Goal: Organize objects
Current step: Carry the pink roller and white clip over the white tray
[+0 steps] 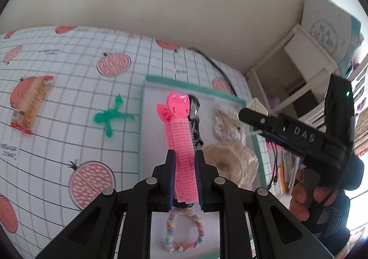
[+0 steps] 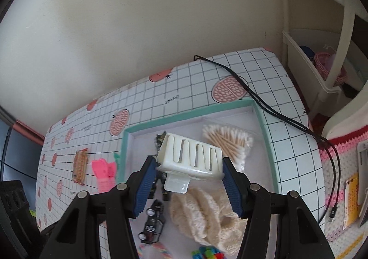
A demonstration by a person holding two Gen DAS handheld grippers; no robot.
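Over the tray [image 2: 264, 118] near the desk's far edge, your left hand-held gripper [image 1: 184, 180] clamps pink rollers [image 1: 181, 144] and your right hand-held gripper [image 2: 188, 187] pinches a white holder [image 2: 191, 155] only by its ends, so tilting could drop it.

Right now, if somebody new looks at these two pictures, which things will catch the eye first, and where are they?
First the bright pink hair roller, clamped upright in the left gripper above the green-rimmed tray. Next the white slotted holder, held between the blue pads of the right gripper over the same tray, with a toy car and a cream knitted piece lying below it.
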